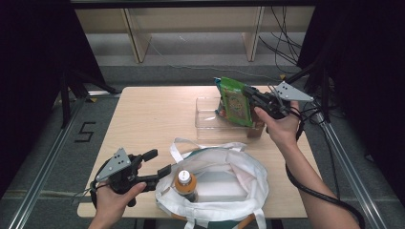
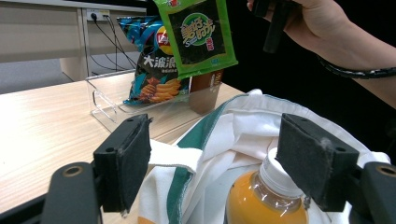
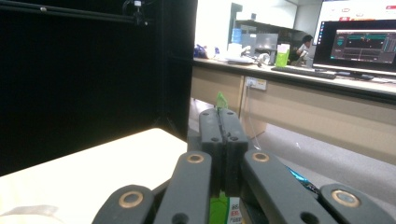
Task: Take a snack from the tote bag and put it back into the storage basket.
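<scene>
A lab or office workroom set up for recording is shown. The pale wooden tabletop (image 1: 153,114) is enclosed by black curtains (image 1: 28,71) and aluminium rails (image 1: 43,176), with a number marked on the grey carpet (image 1: 85,132) and cables (image 1: 282,47) trailed across the floor behind. In the right gripper view, a long counter (image 3: 327,93) with a wall socket (image 3: 255,83), a lit computer monitor (image 3: 357,46) and a seated person (image 3: 306,44) are seen in the background.

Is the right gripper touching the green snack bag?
Touching. In the right gripper view the right gripper has its jaws shut on the green snack bag, whose edge pokes out above them.
</scene>
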`<act>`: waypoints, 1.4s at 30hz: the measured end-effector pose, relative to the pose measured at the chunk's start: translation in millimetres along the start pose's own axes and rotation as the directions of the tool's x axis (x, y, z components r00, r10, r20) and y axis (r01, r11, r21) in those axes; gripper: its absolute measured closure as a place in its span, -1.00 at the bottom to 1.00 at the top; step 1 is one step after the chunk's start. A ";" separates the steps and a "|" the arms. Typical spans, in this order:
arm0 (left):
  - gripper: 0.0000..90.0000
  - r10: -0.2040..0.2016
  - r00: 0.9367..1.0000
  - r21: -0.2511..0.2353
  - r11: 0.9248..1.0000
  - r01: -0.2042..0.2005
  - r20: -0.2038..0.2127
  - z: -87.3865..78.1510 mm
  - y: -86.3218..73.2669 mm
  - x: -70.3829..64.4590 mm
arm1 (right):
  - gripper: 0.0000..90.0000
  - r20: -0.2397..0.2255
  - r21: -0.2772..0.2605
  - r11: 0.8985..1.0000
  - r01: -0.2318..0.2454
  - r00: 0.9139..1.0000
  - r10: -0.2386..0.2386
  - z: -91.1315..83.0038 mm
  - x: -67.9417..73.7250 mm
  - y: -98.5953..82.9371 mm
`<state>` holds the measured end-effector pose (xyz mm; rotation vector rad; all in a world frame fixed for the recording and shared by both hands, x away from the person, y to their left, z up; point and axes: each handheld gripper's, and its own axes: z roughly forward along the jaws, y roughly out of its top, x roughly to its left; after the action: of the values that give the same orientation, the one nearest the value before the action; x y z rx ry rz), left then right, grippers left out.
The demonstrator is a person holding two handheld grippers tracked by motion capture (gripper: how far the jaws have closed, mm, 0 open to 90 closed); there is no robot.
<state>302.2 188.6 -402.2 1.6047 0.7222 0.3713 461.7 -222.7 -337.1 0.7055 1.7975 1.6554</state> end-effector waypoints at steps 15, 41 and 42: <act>-0.44 -0.008 1.000 0.000 1.000 0.008 -0.008 -1.5 0.2 0.2 | 1.00 0.052 -0.011 0.999 -0.034 0.998 0.034 12.7 -2.4 -6.2; -0.44 -0.013 1.000 0.006 1.000 0.013 -0.008 -2.1 -2.0 1.5 | 1.00 0.077 0.040 0.999 0.018 0.997 -0.021 39.3 0.9 -22.4; -0.44 -0.011 1.000 0.007 1.000 0.011 -0.008 -2.2 -2.0 1.6 | 1.00 0.079 0.042 0.999 0.025 0.996 -0.028 39.8 1.0 -22.8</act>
<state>301.6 191.3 -404.0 1.6059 0.7387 0.3680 490.2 -196.7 -361.9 0.7518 1.7809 1.5555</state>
